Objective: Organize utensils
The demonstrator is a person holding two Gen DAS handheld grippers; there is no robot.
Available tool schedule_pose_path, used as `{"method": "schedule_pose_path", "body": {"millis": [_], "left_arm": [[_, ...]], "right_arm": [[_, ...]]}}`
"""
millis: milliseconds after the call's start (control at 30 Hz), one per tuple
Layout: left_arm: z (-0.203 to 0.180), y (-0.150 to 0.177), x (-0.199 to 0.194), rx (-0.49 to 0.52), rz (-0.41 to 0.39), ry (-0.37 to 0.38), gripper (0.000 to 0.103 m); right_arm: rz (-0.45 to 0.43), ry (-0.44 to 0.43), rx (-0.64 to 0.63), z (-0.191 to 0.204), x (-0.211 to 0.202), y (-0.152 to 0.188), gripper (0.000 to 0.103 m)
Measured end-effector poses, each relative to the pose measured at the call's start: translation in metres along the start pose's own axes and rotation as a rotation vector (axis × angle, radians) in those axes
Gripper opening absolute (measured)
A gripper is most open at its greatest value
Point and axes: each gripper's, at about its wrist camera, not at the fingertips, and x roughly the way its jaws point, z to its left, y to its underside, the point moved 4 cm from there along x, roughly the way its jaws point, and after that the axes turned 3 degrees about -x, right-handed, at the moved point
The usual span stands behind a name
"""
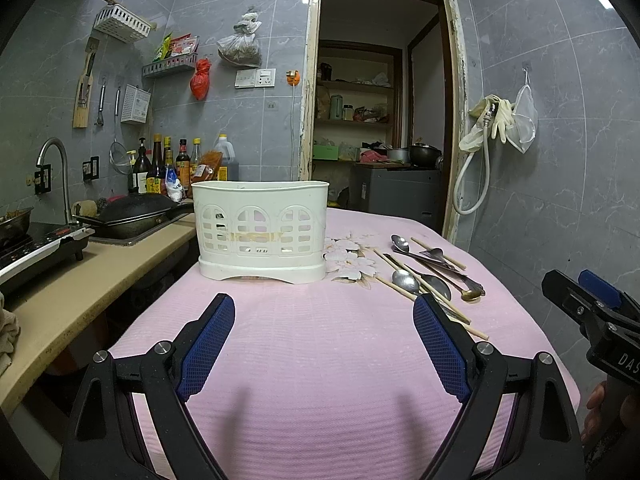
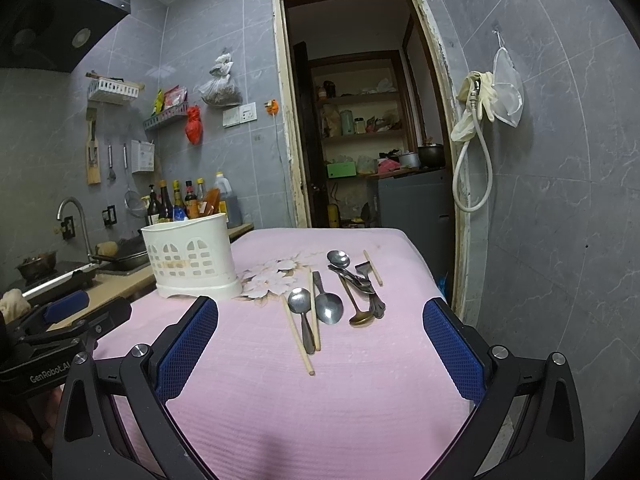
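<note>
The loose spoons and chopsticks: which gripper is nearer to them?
Right. The right gripper faces the spoons and chopsticks, just ahead of its open fingers. The left gripper faces the holder, utensils off to its right.

Lighting: dim, cool, from overhead; soft finger shadows on the pink tablecloth. Strong fisheye bending and black vignette at corners. Focus sharp; doorway interior dark.

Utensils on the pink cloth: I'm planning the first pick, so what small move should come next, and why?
Probably ease the right gripper forward and down onto the nearest spoon: both grippers are open and empty, every utensil lies loose, and the white caddy awaits them.
</note>
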Motion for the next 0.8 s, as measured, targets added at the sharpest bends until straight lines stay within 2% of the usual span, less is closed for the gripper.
{"method": "schedule_pose_path", "body": {"millis": [300,467,800], "left_arm": [[0.002,-0.008,0.002,-0.017,-0.032,-0.007,0.087],[0.003,-0.021,0.017,-0.038,0.005,0.002,0.087],[-0.009,-0.045,0.047,-0.027,0.032,0.018,0.087]], "right_arm": [[0.007,0.037,-0.031,0.002,0.003,0.000,0.103],[0.014,0.034,-0.059,-0.004,0.012,-0.011,0.103],[0.013,0.012,-0.154,-0.022,0.042,-0.037,0.103]]}}
